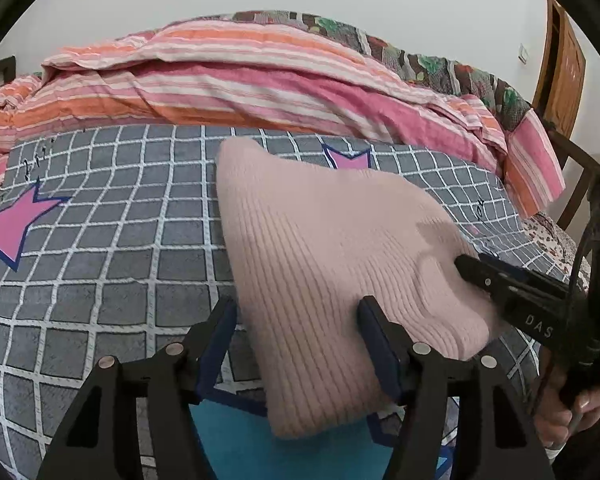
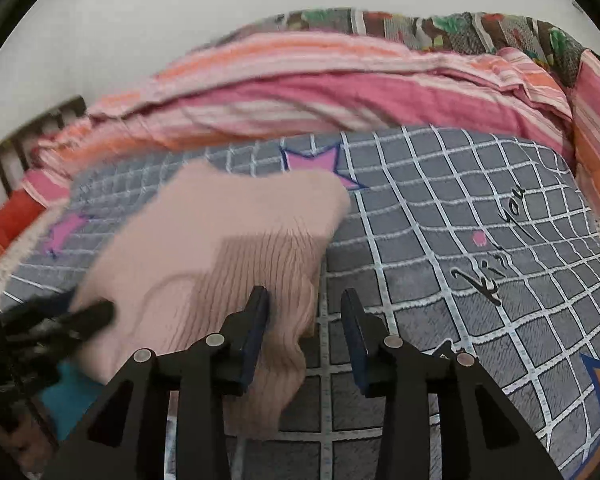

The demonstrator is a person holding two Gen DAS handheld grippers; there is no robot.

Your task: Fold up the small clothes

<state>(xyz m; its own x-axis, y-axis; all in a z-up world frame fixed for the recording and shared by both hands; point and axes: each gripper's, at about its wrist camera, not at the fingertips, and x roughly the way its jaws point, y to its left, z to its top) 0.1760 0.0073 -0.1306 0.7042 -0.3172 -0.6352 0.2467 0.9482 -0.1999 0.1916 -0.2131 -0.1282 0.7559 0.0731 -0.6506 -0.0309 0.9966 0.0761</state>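
A pale pink ribbed knit garment (image 1: pixel 320 264) lies folded on the grey checked bedspread (image 1: pixel 100 264); it also shows in the right wrist view (image 2: pixel 220 256). My left gripper (image 1: pixel 296 316) is open, its jaws low over the garment's near left edge. My right gripper (image 2: pixel 304 312) is open over the garment's right edge, one finger (image 2: pixel 256 320) on the knit, the other over the bedspread (image 2: pixel 460 280). The right gripper also shows in the left wrist view (image 1: pixel 496 280), lying on the garment's right corner.
A striped pink and orange quilt (image 1: pixel 240 80) is heaped along the far side of the bed, with a patterned blanket (image 1: pixel 440 64) behind it. A wooden door (image 1: pixel 560 76) stands at far right. A teal patch (image 1: pixel 240 440) lies under the garment's near edge.
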